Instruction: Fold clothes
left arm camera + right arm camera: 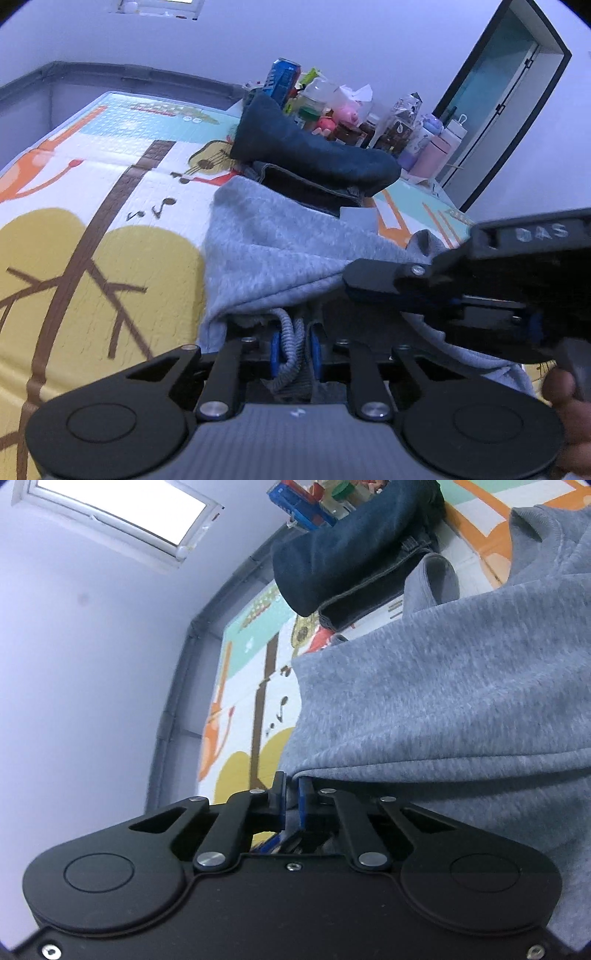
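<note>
A grey sweatshirt-like garment (pixel 273 251) lies on the patterned play mat (pixel 110 206). My left gripper (pixel 294 350) is shut on the garment's near edge, with a drawstring cord pinched between the blue pads. My right gripper (pixel 291 805) is shut on another edge of the same grey garment (pixel 443 686). The right gripper also shows in the left wrist view (pixel 373 280), pressed against the grey cloth at the right. A dark blue denim garment (pixel 314 155) lies folded behind the grey one; it also shows in the right wrist view (pixel 343 546).
A cluster of bottles, a blue can (pixel 282 79) and snacks stands at the mat's far edge. A grey padded fence (pixel 110 74) borders the mat. A dark-framed door (pixel 509 96) stands at the right. A person's hand (pixel 565 398) holds the right gripper.
</note>
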`<move>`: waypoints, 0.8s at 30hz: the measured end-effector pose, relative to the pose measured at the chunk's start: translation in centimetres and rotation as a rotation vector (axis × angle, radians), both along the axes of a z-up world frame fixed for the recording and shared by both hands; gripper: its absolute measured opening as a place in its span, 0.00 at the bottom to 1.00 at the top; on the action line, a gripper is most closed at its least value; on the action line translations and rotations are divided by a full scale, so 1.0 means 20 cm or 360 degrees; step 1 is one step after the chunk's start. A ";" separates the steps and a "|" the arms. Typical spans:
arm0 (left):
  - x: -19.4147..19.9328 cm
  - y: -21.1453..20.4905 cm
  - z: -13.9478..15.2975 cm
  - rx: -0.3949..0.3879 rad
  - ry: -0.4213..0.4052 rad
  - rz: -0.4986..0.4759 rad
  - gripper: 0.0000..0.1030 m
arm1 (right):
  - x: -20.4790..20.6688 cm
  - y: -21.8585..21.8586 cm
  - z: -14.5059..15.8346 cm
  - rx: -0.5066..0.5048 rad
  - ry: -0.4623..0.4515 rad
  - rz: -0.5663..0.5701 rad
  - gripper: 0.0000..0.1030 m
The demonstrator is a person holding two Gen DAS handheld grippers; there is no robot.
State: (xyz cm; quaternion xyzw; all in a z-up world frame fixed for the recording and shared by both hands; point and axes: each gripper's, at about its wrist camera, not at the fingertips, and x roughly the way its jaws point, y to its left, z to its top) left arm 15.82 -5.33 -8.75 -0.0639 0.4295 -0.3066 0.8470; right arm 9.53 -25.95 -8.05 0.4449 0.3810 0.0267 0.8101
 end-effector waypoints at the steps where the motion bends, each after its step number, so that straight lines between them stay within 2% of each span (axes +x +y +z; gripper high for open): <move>1: 0.00 -0.01 0.00 0.0001 -0.0001 -0.0006 0.18 | -0.01 0.00 0.01 0.0002 -0.0017 0.0002 0.02; 4: 0.01 -0.05 -0.02 0.0028 0.0001 -0.0016 0.18 | -0.03 0.01 0.05 0.0005 -0.0087 0.0030 0.00; 6: 0.02 -0.06 -0.05 0.0082 0.0037 0.0014 0.18 | 0.00 0.04 0.08 -0.0120 -0.0009 0.0048 0.00; 7: 0.03 -0.05 -0.06 0.0104 0.0059 0.0029 0.18 | 0.02 0.04 0.06 -0.0126 0.0035 0.0059 0.00; 10: 0.03 0.01 -0.08 0.0091 0.0108 0.0056 0.19 | 0.01 0.01 -0.02 -0.0001 0.0164 0.0043 0.04; 13: 0.04 0.06 -0.10 0.0077 0.0147 0.0081 0.21 | -0.01 0.00 -0.07 0.0022 0.0205 0.0012 0.24; 14: 0.04 0.07 -0.10 0.0078 0.0151 0.0086 0.22 | -0.01 -0.01 -0.07 0.0028 0.0214 0.0005 0.37; 15: 0.04 0.08 -0.11 0.0079 0.0155 0.0092 0.23 | -0.02 -0.01 -0.08 0.0035 0.0222 -0.0001 0.39; 24: 0.06 0.09 -0.12 0.0119 0.0136 0.0102 0.25 | -0.03 -0.02 -0.19 0.0202 0.0373 -0.0082 0.40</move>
